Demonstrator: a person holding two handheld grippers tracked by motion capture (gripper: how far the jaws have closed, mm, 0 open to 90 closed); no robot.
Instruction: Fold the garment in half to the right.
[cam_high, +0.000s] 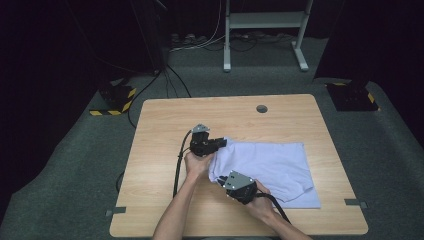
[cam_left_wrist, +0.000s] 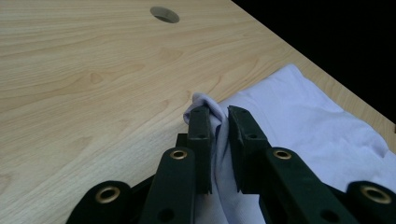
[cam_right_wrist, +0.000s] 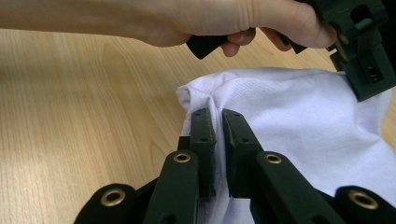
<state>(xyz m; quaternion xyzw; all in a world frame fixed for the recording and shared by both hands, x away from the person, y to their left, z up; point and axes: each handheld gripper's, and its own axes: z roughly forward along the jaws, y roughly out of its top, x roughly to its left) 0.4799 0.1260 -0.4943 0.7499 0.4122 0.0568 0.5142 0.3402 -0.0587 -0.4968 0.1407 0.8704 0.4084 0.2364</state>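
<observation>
A pale lilac-white T-shirt (cam_high: 272, 167) lies folded on the wooden table (cam_high: 165, 120), right of centre. My left gripper (cam_high: 220, 143) is shut on the shirt's far left corner; in the left gripper view the cloth (cam_left_wrist: 299, 112) bunches between the black jaws of that gripper (cam_left_wrist: 218, 116). My right gripper (cam_high: 223, 181) is shut on the near left edge of the shirt; in the right gripper view the fabric (cam_right_wrist: 289, 107) is pinched between the jaws of that gripper (cam_right_wrist: 218, 116). Both pinched corners sit slightly lifted off the table. The other hand (cam_right_wrist: 196, 21) and its gripper body show beyond.
A round cable hole (cam_high: 261, 108) sits near the table's far edge. Black cables (cam_high: 177, 165) trail from the grippers toward the near edge. Bare wood lies left of the shirt. A white desk frame (cam_high: 262, 30) stands on the grey floor beyond the table.
</observation>
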